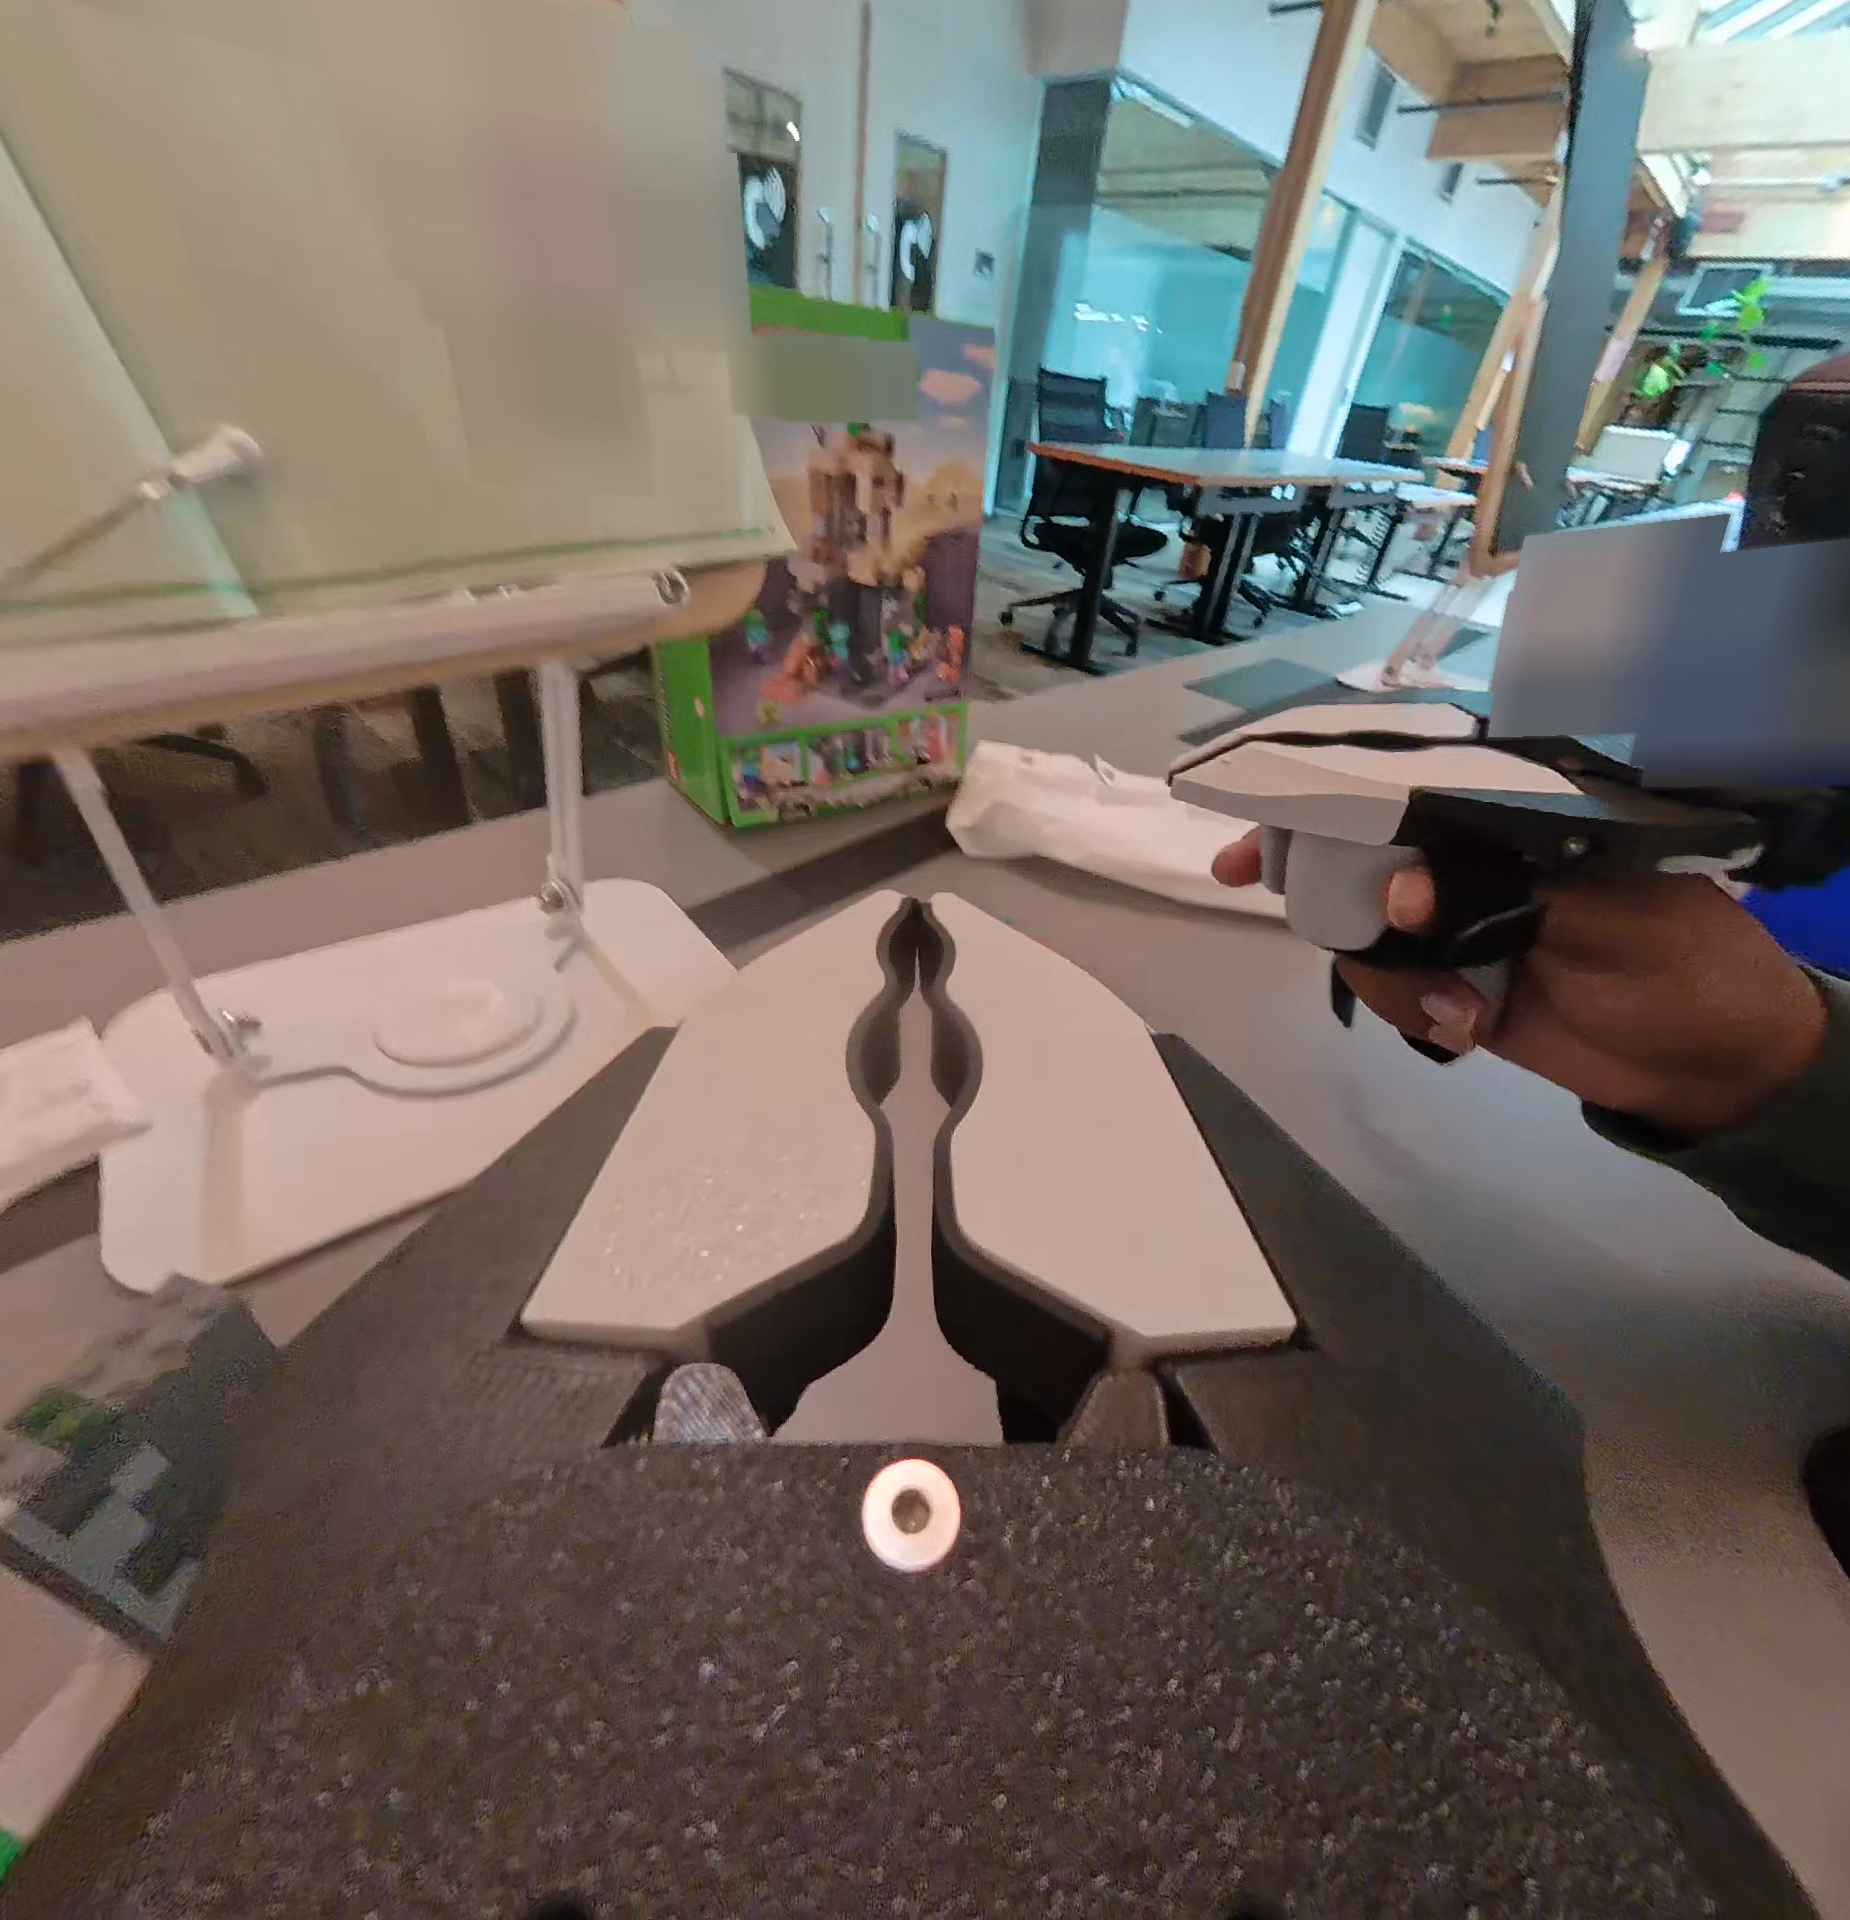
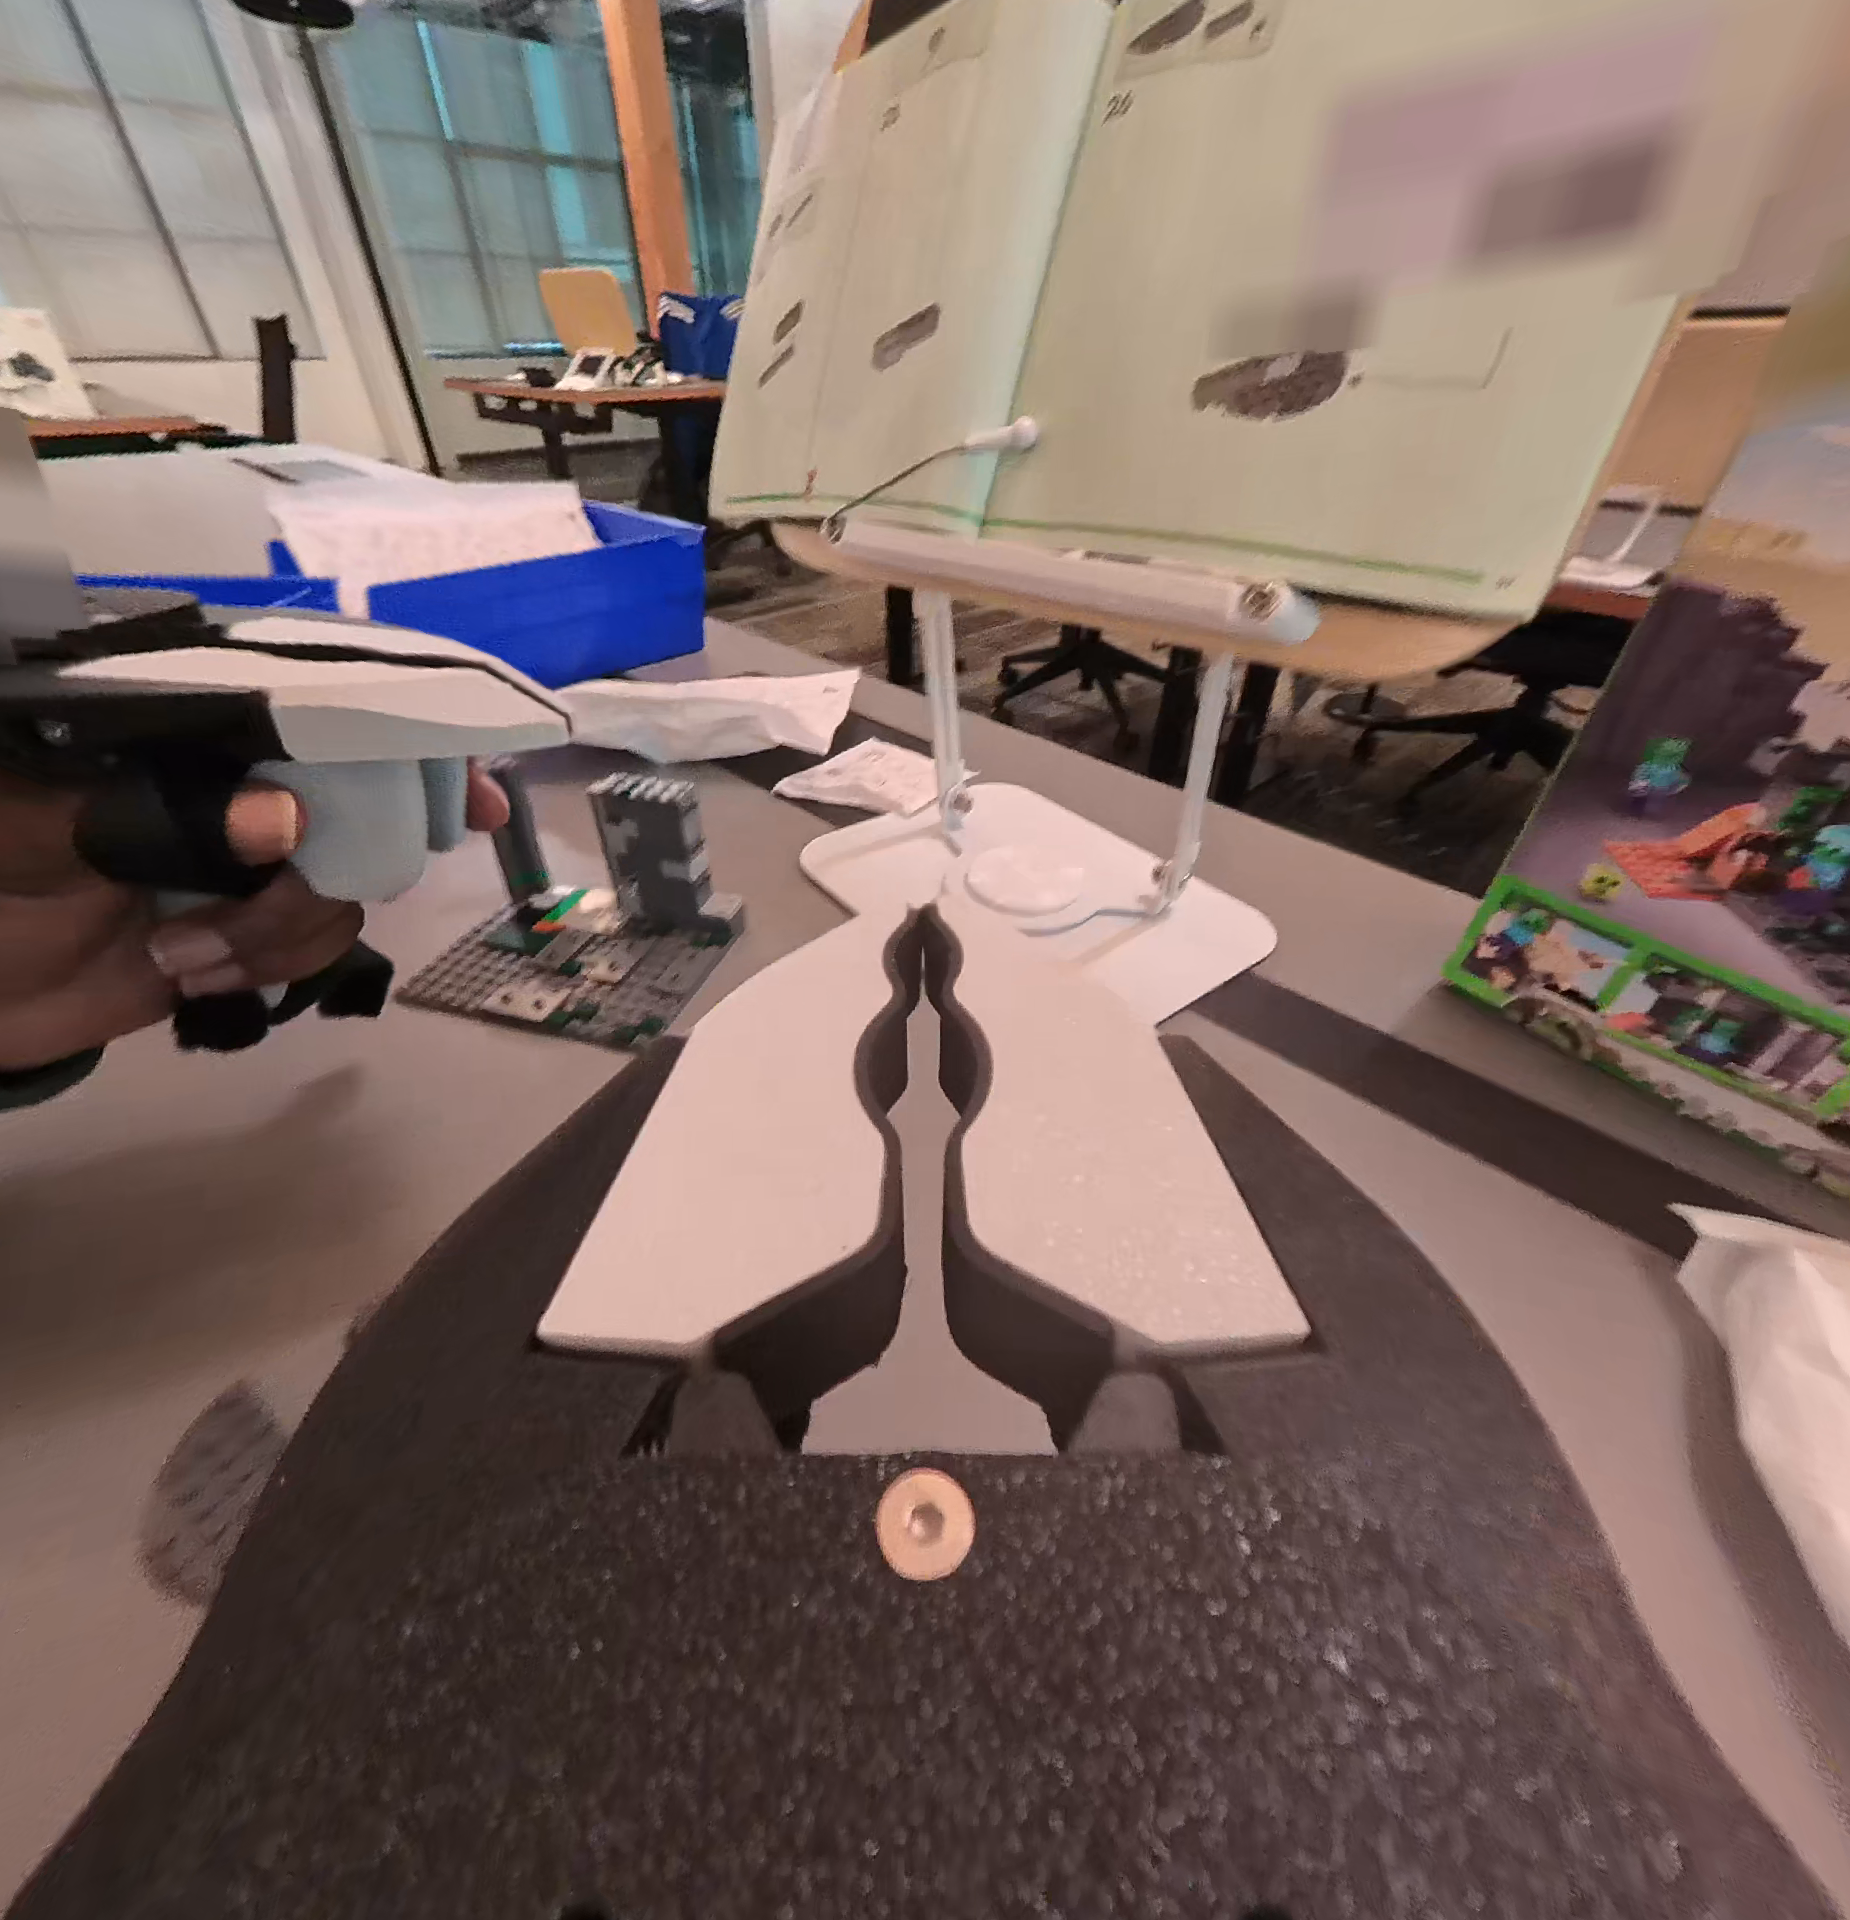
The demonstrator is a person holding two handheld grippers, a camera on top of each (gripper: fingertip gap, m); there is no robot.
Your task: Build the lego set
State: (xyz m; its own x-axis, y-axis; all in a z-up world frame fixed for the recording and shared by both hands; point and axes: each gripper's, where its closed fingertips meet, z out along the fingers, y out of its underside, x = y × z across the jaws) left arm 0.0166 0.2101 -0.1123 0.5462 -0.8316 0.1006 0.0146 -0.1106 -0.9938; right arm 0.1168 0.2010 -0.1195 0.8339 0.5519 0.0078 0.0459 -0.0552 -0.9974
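Note:
The partly built lego model stands on a grey baseplate (image 2: 578,977) with a dark grey tower (image 2: 651,847) on it; it shows blurred at the lower left of the left wrist view (image 1: 100,1455). My left gripper (image 1: 919,916) is shut and empty, held above the table; it also shows in the right wrist view (image 2: 559,717), just above the model. My right gripper (image 2: 926,920) is shut and empty, pointing at the book stand; a hand holds it at the right of the left wrist view (image 1: 1189,774).
An open instruction book (image 2: 1160,312) rests on a white stand (image 2: 1191,935) (image 1: 381,1091). The green lego box (image 1: 848,644) (image 2: 1710,914) stands behind. White paper bags (image 1: 1087,831) (image 2: 1814,1403) lie on the grey table. A blue bin (image 2: 547,603) sits far left. The left gripper's tips are roughly 11 cm from the right gripper's. From my left tips it is roughly 20 cm to the grey baseplate (image 2: 578,977); from my right, 25 cm.

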